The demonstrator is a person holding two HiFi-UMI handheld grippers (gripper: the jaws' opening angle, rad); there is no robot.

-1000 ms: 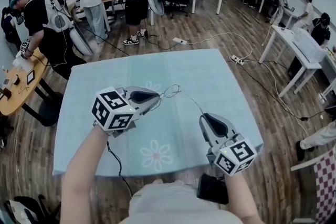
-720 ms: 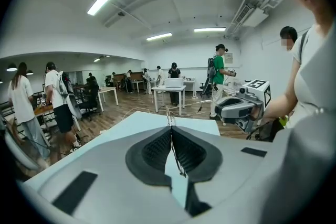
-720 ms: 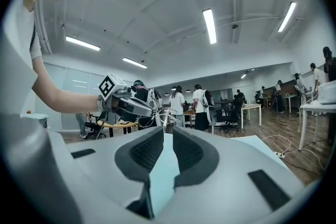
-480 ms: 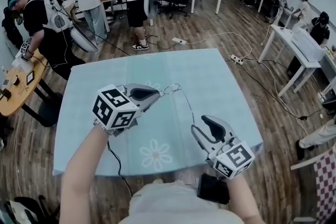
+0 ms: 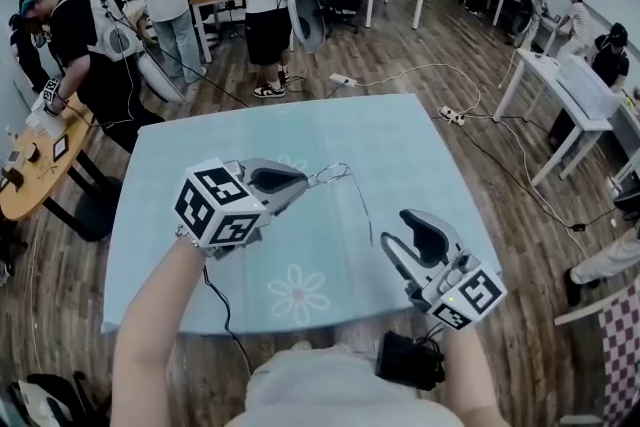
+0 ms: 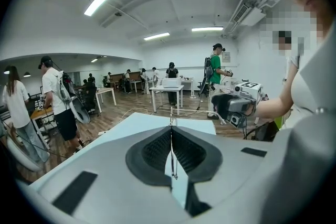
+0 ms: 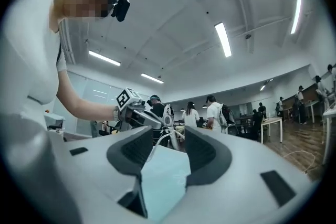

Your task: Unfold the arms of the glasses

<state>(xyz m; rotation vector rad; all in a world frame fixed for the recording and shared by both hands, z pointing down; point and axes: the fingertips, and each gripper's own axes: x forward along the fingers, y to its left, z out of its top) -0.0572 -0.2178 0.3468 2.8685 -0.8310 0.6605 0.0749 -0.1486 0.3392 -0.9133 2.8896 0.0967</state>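
L gripper (image 5: 300, 183) pinches wire glasses (image 5: 335, 175) over table (image 5: 420, 145); R gripper (image 5: 397, 230) jaws just been opening, now apart, glasses arm loose betw. them.

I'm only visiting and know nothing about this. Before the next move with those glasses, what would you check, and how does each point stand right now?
1. Left gripper clamped on the glasses: ok, its jaws are shut on the thin frame.
2. Right gripper free of the glasses: ok. Its jaws have just been opening, and the arm runs between them with the pads not pressing on it.
3. That arm swung out from the frame: ok.
4. Other arm unfolded: cannot tell, the wire is too thin to read.
5. Glasses held above the table: ok.
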